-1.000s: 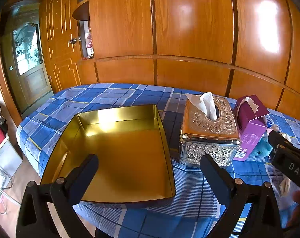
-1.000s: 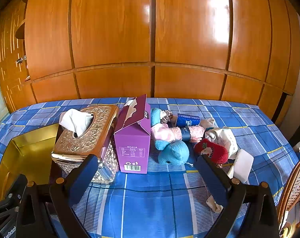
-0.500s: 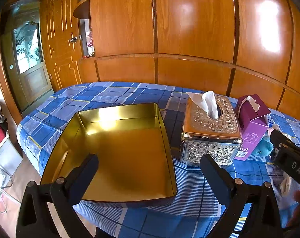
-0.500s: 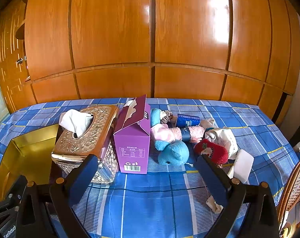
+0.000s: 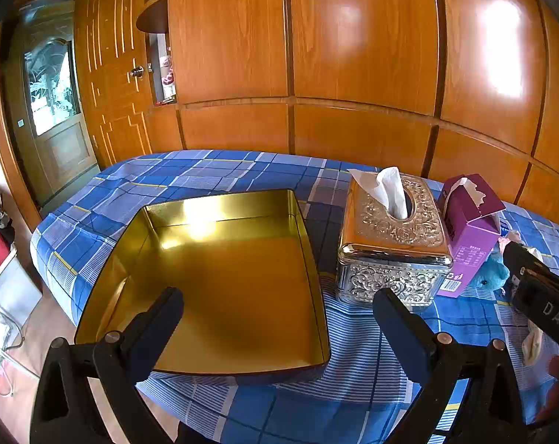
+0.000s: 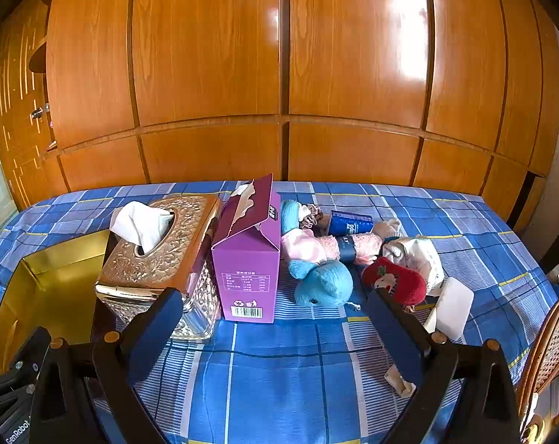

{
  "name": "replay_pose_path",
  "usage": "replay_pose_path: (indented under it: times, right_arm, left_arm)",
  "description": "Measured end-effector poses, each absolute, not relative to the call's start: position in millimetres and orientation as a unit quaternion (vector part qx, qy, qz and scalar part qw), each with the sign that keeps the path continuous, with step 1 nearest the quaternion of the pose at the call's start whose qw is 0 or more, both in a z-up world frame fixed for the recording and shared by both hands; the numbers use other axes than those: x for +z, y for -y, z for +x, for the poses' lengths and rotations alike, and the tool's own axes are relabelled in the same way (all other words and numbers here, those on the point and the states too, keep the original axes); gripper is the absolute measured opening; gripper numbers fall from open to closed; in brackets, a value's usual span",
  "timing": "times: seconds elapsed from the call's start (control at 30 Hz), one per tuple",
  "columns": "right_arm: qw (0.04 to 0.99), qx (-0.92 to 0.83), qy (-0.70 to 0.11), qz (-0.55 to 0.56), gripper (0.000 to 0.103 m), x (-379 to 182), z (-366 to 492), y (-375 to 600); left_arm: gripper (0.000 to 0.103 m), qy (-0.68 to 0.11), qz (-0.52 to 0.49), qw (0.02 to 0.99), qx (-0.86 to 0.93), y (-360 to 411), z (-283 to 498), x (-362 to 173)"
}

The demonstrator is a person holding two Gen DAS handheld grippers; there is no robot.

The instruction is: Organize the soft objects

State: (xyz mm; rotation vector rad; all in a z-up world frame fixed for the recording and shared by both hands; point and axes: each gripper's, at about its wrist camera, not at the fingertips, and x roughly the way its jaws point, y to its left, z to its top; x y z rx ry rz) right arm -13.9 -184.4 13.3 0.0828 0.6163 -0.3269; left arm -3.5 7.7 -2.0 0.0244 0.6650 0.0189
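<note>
The left claw (image 5: 277, 309) hovers with its two black fingers spread wide apart and nothing between them, above the near edge of an empty gold tin tray (image 5: 309, 244) that rests on the bench (image 5: 176, 181), which is covered by a blue plaid cloth. Just to the right of the tray stands an ornate metal tissue box (image 5: 394, 244) with a white tissue poking from its slot, and beside that an opened purple carton (image 5: 470, 233).

The right claw (image 6: 272, 307) is likewise spread apart and holds nothing, poised over bare cloth in front of the purple carton (image 6: 248, 259). The soft things lie in a loose heap to the right of the carton: a blue plush toy (image 6: 324, 281) nearest it, a red sock with a small white figure (image 6: 397, 281) touching a crumpled white cloth (image 6: 416, 255), a pink fluffy bundle with a dark band (image 6: 331, 246) behind the plush, and a dark blue roll (image 6: 349, 224) farther back. A white folded piece (image 6: 451, 305) lies at the heap's right edge. None of these is in the tray (image 6: 54, 259), which sits well apart from them beyond the tissue box (image 6: 161, 251). A wicker chair back (image 6: 549, 347) shows at the lower right.
</note>
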Motion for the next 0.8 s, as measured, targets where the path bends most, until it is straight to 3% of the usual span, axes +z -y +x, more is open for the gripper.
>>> replay_pose_path:
  times: [0.8]
  right_arm:
    - [0.939, -0.163, -0.301, 0.043, 0.102, 13.5, -15.6, 185.1]
  left_arm:
    - [0.103, -0.324, 0.015, 0.946, 0.004, -5.3, -6.2, -1.2]
